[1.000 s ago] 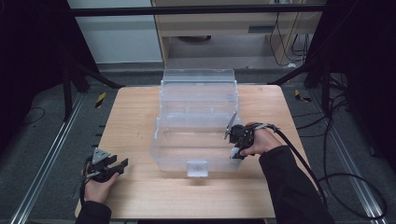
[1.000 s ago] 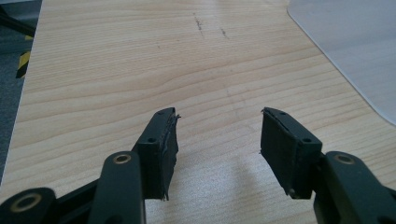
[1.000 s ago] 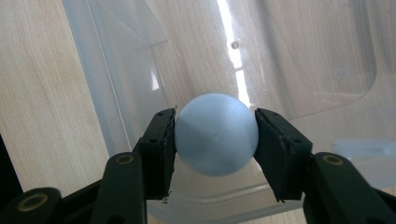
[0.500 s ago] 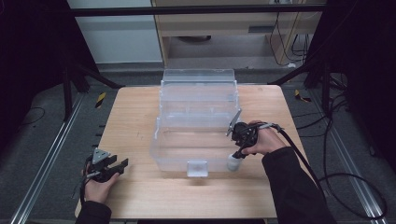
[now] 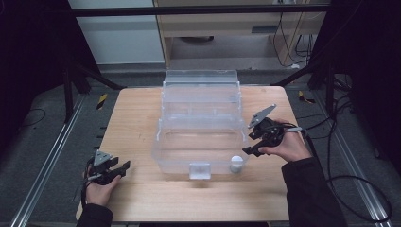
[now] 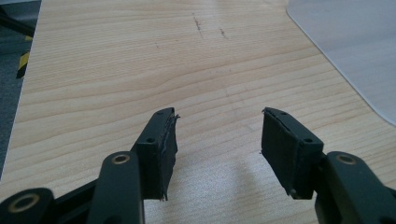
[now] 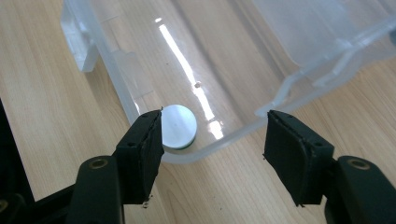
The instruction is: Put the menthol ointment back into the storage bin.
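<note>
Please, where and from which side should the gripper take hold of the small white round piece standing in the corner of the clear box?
Probably from straight above. The white round piece stands upright in the near right corner of the clear box, so two walls block a level approach. Set the jaws across its round sides just under the flat top, along the line that misses both walls.

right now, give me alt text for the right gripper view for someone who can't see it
Two open black jaws of the right gripper, which have just been opening with nothing between them, hang above a small white round container in the corner of a clear plastic bin on a wooden table.
</note>
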`<state>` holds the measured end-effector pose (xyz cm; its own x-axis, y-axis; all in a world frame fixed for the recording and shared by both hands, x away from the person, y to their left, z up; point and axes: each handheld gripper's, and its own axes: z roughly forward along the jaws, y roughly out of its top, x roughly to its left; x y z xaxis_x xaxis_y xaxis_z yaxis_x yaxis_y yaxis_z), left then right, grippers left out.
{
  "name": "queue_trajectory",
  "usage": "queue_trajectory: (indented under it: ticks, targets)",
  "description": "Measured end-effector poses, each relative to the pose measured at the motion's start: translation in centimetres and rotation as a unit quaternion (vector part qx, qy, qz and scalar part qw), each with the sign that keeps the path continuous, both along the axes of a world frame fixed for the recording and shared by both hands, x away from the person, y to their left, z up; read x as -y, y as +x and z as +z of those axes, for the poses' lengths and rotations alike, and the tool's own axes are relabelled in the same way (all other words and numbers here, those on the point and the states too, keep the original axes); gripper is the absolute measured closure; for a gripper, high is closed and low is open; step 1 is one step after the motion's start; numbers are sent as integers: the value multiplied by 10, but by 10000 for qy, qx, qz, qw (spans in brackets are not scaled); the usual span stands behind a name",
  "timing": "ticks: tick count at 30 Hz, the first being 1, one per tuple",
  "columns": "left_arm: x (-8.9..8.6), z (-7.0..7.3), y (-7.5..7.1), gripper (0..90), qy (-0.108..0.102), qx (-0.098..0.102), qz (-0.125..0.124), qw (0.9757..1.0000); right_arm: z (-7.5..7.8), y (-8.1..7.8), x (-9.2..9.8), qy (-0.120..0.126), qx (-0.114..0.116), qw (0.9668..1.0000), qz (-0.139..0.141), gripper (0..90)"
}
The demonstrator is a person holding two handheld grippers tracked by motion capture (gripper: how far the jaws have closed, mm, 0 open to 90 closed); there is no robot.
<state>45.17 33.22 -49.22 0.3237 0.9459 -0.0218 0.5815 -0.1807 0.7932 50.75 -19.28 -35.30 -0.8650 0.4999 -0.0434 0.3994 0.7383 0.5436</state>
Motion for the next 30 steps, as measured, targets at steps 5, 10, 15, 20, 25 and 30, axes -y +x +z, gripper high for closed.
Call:
queue_trajectory:
  ticks: [5,10,15,20,25,30]
  targets:
    - [0,0,0,448,20,3,-10,10000,-8,-10,25,379,162,9984,-383,377]
    - [1,0,0,448,17,7,-2,10000,-24,-21,47,791,348,9909,-1029,372]
    - [1,1,-1,449,27,17,6,10000,-47,-27,67,1184,448,9807,-1489,348]
    - [1,0,-1,449,35,39,1,10000,-61,-27,79,1417,532,9718,-1807,311]
    - [0,1,-1,444,26,84,34,10000,-77,-25,97,1506,719,9574,-2357,283]
    - [-1,0,-1,433,55,105,53,9999,-92,-24,112,1522,741,9453,-2789,278]
